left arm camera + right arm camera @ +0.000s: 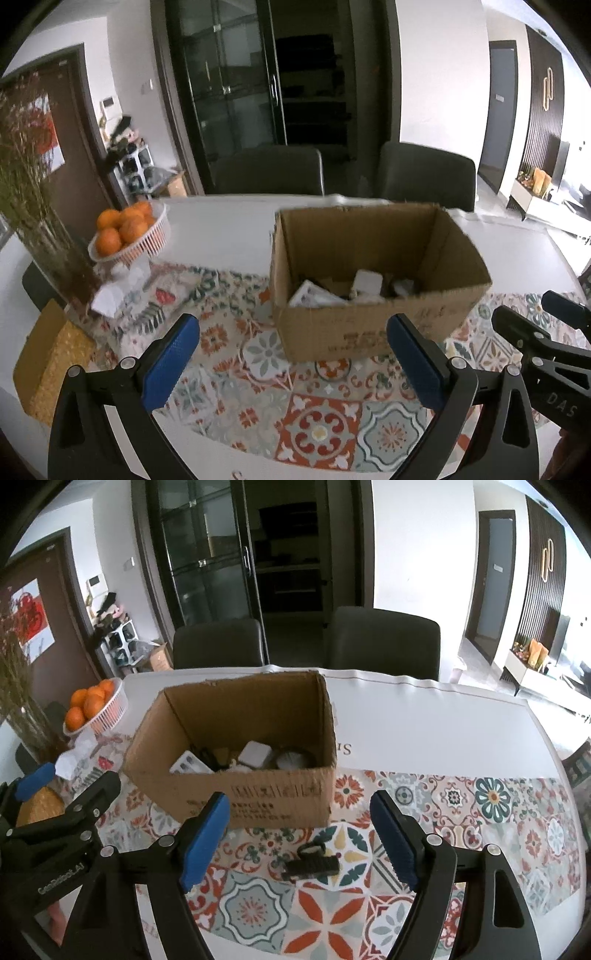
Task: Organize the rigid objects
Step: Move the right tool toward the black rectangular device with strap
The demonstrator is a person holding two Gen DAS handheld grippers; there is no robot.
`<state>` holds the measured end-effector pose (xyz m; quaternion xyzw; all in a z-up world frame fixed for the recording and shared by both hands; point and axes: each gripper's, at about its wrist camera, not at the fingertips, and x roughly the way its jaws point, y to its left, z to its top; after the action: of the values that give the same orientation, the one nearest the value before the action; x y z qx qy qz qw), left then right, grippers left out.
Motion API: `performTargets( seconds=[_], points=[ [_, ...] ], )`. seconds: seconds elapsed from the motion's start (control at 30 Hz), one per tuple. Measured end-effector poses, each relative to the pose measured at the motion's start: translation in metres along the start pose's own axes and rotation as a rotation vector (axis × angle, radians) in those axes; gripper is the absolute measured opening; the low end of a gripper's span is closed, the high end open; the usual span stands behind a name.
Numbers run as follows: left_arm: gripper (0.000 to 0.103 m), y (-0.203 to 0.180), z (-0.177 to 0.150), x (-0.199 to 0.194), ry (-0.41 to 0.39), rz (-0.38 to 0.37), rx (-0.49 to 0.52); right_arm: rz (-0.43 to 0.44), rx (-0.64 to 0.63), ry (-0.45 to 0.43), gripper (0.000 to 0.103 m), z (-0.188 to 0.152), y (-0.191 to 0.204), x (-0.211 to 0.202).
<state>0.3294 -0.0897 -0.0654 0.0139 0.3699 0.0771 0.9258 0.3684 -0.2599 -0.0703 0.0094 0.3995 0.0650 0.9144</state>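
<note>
- Holding the right gripper (299, 834) with jaws spread wide and nothing between the blue pads (205, 840), hovering over the patterned table runner (491, 805)
- Framing the small black ribbed object (313, 862) between the right fingers, lying flat on the runner just short of the fingertips and well apart from either pad
- Judging the step in hand: picking this black piece up and carrying it into the cardboard box (236, 790) straight beyond the fingertips
- Needing to lower until both pads are straddling the ribbed body rather than the looped end, then closing squarely, since the piece looks low and could be slipping out sideways
- Keeping the left gripper (291, 363) equally wide open and empty, pointing at the near wall of the cardboard box (369, 325) just past its fingertips
- Noting white and dark items already lying on the box floor, so dropping from just above the rim rather than reaching deep
- Minding the box's near wall, standing tall right ahead of the right fingertips: lifting clear of the rim before moving forward
- Finding open runner to the right of the right fingers and bare white tabletop (424, 716) beyond
- Staying wary on the left side, with the left gripper close beside the right one, and the bowl of oranges (127, 230), vase of dried stems (44, 236) and yellow packet (51, 365) crowding the space left of the left fingers
</note>
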Motion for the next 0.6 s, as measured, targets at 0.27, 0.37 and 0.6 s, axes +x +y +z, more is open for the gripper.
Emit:
performTargets(
  seconds=[0.27,0.37,0.6],
  points=[
    [0.103,-0.006,-0.030,0.015,0.082,0.014,-0.033,0.029,-0.012,0.048,0.079,-0.026,-0.006,0.016],
    [0.103,-0.010,-0.039,0.020,0.103,0.020,-0.035,0.038,-0.014,0.073,0.079,-0.035,-0.010,0.024],
    [0.103,-0.016,-0.055,0.035,0.148,0.043,-0.020,0.063,-0.027,0.138,0.079,-0.052,-0.016,0.046]
  ],
)
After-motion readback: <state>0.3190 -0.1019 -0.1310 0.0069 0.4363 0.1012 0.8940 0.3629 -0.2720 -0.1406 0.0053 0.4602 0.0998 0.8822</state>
